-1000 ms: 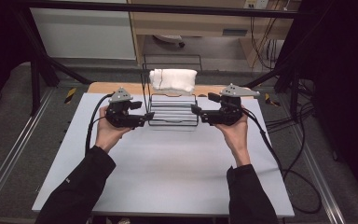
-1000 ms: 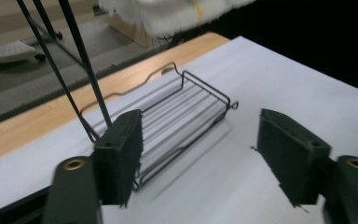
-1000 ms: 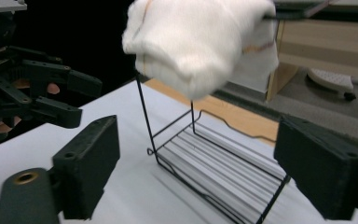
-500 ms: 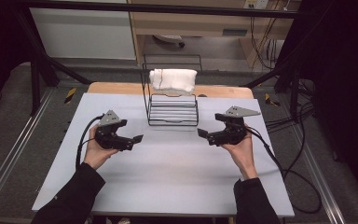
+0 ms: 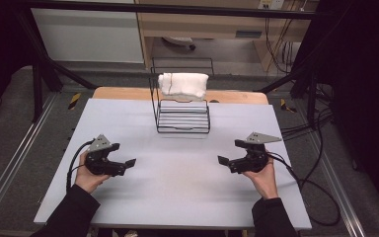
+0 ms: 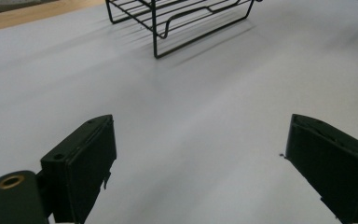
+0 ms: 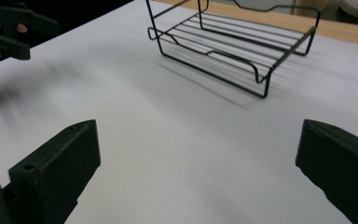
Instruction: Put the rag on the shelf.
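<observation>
A black wire rack (image 5: pixel 182 118) stands at the far middle of the white tabletop (image 5: pixel 177 182). A folded white towel (image 5: pixel 183 84) rests on its raised back. My left gripper (image 5: pixel 130 163) hovers low at the near left, pointing right, well short of the rack. My right gripper (image 5: pixel 223 160) mirrors it at the near right, pointing left. Both have just been opening, and their jaws stand wide with nothing between them. The left gripper view has its jaws (image 6: pixel 200 130) over bare tabletop, the rack (image 6: pixel 154 32) ahead. In the right gripper view (image 7: pixel 198 130) the rack (image 7: pixel 228 44) and the left gripper (image 7: pixel 37 37) lie beyond.
A wooden strip (image 5: pixel 123 93) borders the tabletop's far edge. Black cables (image 5: pixel 321 192) trail off the right side onto the floor. Dark frame posts (image 5: pixel 37 84) stand at the back left and right, with a cabinet (image 5: pixel 202 24) behind.
Both hands have left the rack's sides, pulling back toward me, outward and down near the tabletop. The jaws stand wider. The rack and towel have stayed put.
</observation>
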{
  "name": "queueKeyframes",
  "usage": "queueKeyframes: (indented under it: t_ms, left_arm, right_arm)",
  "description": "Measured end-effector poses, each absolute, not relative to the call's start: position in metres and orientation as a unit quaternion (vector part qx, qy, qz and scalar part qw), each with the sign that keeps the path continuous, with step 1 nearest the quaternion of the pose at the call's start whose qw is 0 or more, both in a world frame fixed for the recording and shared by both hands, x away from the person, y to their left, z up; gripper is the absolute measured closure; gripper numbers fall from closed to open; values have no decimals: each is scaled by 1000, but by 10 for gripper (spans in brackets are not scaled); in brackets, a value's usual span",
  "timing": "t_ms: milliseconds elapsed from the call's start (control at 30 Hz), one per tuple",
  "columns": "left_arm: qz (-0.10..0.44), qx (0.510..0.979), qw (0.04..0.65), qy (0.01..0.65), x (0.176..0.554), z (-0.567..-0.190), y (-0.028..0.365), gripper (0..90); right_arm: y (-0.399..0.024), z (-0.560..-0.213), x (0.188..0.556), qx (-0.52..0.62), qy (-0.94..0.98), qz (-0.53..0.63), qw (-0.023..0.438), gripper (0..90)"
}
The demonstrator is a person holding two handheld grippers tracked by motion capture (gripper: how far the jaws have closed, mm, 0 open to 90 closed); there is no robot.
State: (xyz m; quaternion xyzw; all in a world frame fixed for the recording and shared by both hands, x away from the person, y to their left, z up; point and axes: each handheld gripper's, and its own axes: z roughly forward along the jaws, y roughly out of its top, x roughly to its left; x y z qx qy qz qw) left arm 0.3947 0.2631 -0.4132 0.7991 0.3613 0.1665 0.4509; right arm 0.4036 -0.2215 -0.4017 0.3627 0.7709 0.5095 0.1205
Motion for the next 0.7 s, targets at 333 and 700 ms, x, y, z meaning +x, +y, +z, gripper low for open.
queueKeyframes:
  t_ms: [333,700]
  left_arm:
    - [168,802,436,372,381,-428,285,86]
    - [170,803,429,377,372,-438,297,91]
  right_arm:
    - [-250,-429,383,383,772,494,113,4]
    - [-268,-446,369,400,773,479,115,4]
